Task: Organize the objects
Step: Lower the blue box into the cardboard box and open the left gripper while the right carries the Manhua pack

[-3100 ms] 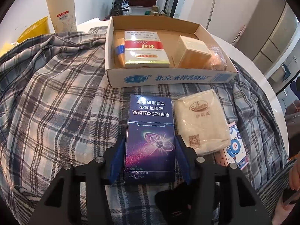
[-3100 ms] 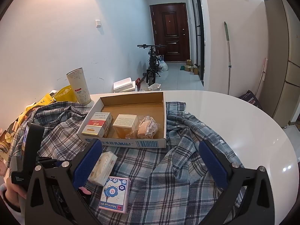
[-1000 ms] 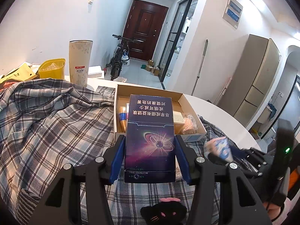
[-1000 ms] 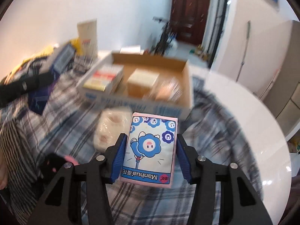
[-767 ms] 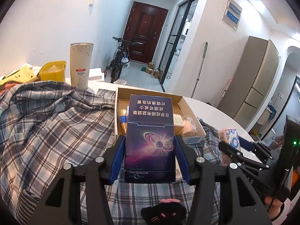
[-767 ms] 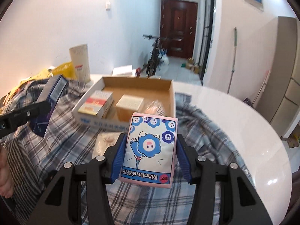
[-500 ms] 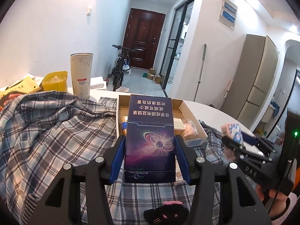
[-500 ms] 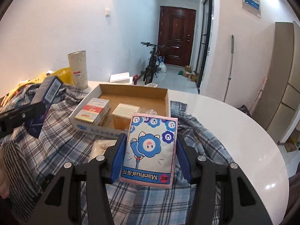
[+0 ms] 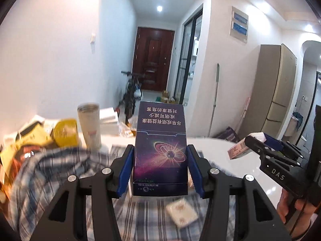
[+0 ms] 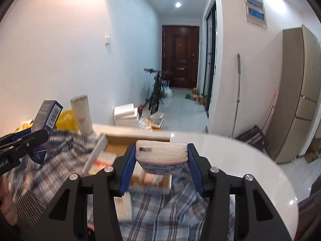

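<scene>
My left gripper (image 9: 160, 170) is shut on a dark blue box (image 9: 161, 150) with a galaxy print, held upright above the table. In the right wrist view that box (image 10: 48, 114) shows at the far left. My right gripper (image 10: 160, 164) holds a pink and blue tissue pack (image 10: 161, 151), tipped so its white end faces me; its jaws are closing and the pads press the pack's sides. The left wrist view shows the right gripper (image 9: 256, 137) with that pack (image 9: 238, 149) at the right. Below lies the open cardboard box (image 10: 97, 150) with several packets inside.
A plaid shirt (image 10: 160, 217) covers the round white table (image 10: 240, 170). A beige wrapped packet (image 9: 181, 212) lies on the shirt in front of the box. A tall paper tube (image 10: 82, 116) and a yellow bag (image 9: 64, 132) stand at the back left. A hand (image 9: 286, 204) grips the right handle.
Both grippers have risen with their loads, and the views now look down the hallway. The tissue pack has tipped in the right gripper, from printed face to white end.
</scene>
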Motion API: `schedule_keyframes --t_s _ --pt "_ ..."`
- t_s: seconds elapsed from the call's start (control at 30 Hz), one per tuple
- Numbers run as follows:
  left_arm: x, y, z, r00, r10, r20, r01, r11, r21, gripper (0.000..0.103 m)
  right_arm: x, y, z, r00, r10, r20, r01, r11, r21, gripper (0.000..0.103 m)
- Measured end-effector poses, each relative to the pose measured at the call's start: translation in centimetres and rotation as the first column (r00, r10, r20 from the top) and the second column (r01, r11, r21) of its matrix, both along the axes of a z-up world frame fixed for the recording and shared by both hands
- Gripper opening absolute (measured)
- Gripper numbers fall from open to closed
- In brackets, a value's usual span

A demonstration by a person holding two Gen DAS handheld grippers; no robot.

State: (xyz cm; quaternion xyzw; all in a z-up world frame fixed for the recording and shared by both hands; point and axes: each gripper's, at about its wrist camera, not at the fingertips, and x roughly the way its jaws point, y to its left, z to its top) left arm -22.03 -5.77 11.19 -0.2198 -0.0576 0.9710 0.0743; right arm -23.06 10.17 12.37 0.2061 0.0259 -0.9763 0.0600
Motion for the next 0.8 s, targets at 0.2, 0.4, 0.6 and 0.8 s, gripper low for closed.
schedule_keyframes --t_s 0.2,0.4,0.6,0.8 --pt "-4.8 0.4 2.7 1.0 0.018 0.025 -0.019 0.999 0.039 0.054 -3.6 0.2 4.0 0.996 -0.034 -0.081 0.026 0.995 -0.101 0.049" --pt "-10.7 0.0 -2.8 0.979 0.024 0.204 -0.031 0.999 0.033 0.054 -8.1 0.8 3.0 0.999 -0.047 -0.015 0.043 0.981 -0.187 0.048" --pt "-14.1 1.1 -8.8 0.948 0.049 0.316 -0.047 0.999 -0.013 0.054 -11.5 0.5 -2.3 0.996 -0.051 0.073 0.059 0.992 -0.112 0.049" --pt "-15.5 2.6 -12.2 0.922 -0.055 0.382 0.033 0.997 0.064 0.054 -13.9 1.3 -6.3 0.986 -0.058 0.154 0.072 0.994 -0.088 0.048"
